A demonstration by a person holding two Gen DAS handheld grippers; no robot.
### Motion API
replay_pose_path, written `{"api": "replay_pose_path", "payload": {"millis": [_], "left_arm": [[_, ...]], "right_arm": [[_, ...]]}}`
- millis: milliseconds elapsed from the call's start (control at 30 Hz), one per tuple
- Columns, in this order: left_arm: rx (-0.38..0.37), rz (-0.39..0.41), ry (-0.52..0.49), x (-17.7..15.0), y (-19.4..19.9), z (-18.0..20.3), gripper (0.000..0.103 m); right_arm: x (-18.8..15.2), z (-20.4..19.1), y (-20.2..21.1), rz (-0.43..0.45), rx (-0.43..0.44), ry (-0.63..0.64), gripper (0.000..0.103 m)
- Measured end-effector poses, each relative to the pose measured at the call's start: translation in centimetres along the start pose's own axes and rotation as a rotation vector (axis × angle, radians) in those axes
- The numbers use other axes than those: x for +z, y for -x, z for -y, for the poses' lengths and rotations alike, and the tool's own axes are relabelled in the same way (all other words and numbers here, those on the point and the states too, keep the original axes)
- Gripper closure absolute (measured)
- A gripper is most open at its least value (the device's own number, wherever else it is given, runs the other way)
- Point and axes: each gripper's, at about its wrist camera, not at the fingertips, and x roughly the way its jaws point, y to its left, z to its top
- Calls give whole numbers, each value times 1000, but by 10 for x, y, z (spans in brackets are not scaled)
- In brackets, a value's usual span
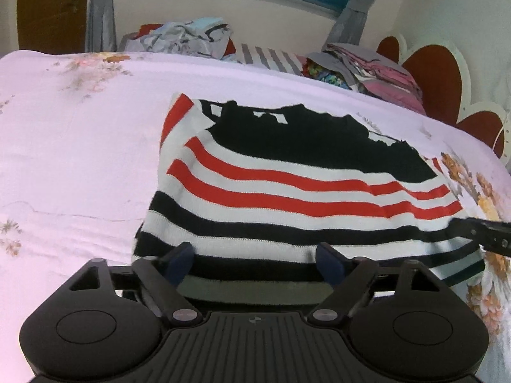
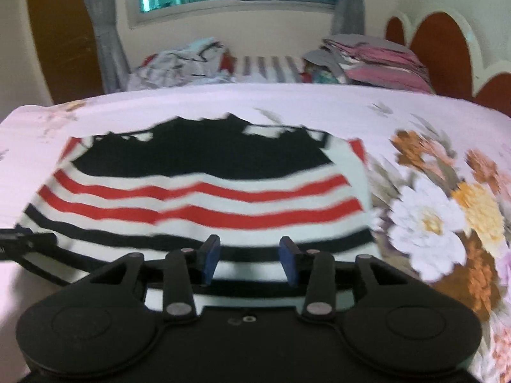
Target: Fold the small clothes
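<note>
The left gripper [image 1: 255, 260], black with blue pads, stands wide apart above the near hem of a knitted sweater [image 1: 287, 191] with black, white and red stripes, nothing between its pads. The right gripper [image 2: 249, 260] is partly spread, also empty, over the same hem. The sweater lies flat near the front edge of a bed with a pale pink floral sheet [image 1: 80, 143]. Open sheet stretches left; piled clothes [image 2: 377, 57] sit at the far edge.
</note>
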Motion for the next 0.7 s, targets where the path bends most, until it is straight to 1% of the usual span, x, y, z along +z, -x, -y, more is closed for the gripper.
{"api": "replay_pose_path", "payload": {"millis": [167,267,367,433,467,500,567,633,700], "left_arm": [[-19,-24,53,-6,6,-7,18],[-26,-40,96,-13,7,-13,18],[-31,-40,147,-22,9,-20,18],[-41,-51,210,-28,12,-27,17],[-46,-59,257,-32,12,-32,17],[-56,-65,309,-36,12,-37,17],[-99,-64,444,-48,9,-50,17],[-134,-28,547,-57,4,-59,16],[-162,16,572,-59,-2,-60,13]], "right_arm": [[13,-26,-13,7,53,-14,58],[14,-42,-26,-4,60,4,58],[14,-52,-34,-12,72,-2,58],[14,-55,-37,-8,69,-6,58],[14,-56,-38,-6,68,-10,58],[14,-57,-39,-2,67,-15,58],[13,-58,-42,0,58,-15,58],[11,-60,-49,-9,45,-9,57],[6,-61,-61,-35,16,4,57]]}}
